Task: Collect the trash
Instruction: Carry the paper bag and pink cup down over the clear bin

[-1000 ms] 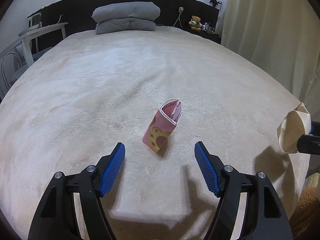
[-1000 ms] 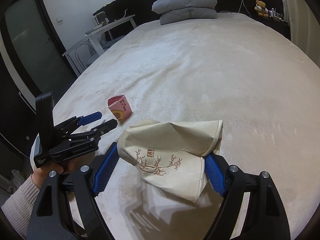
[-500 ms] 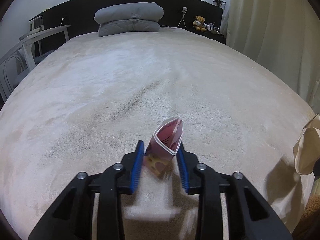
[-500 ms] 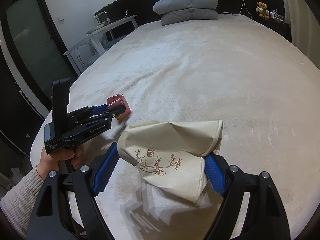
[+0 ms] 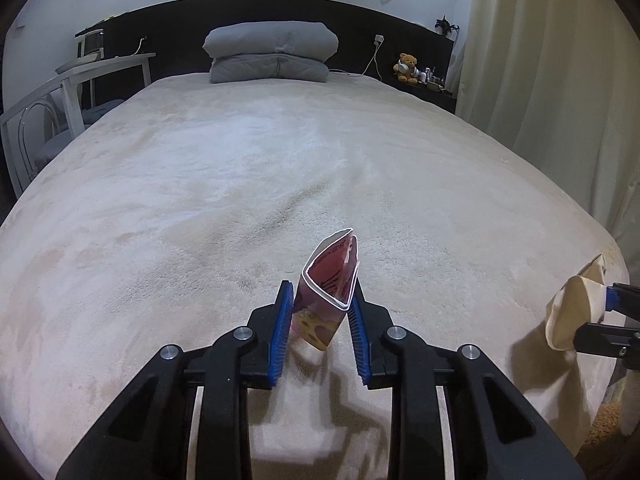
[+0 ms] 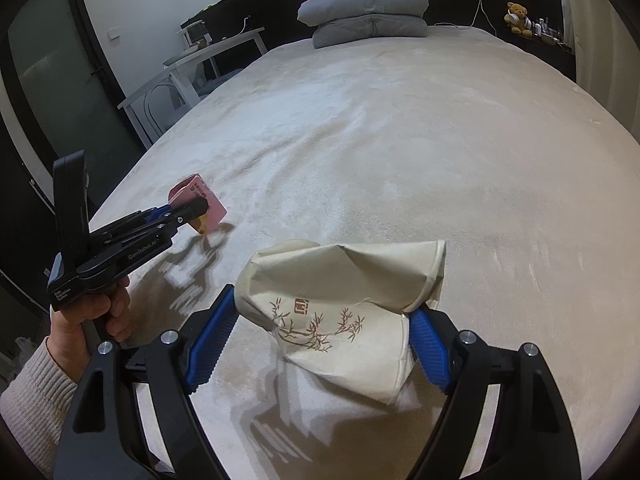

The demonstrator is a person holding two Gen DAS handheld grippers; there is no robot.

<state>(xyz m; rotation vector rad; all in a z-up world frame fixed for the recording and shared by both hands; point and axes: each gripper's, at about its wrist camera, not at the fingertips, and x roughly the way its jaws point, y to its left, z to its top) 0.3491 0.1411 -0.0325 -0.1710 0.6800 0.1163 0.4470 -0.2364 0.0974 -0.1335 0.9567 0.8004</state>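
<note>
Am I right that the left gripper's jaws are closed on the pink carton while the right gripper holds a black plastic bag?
Not quite: the bag in the right gripper is beige paper, as the right wrist view shows. The left gripper does clamp the pink carton.

A pink carton (image 5: 326, 300) with yellow print is seen; brown bamboo sprigs are printed on the cream bag (image 6: 344, 300).

carton (image 5: 326, 300) on bed (image 5: 280, 168), left of paper bag (image 6: 340, 304) | pillows (image 5: 272, 52) at bed's far end
</note>
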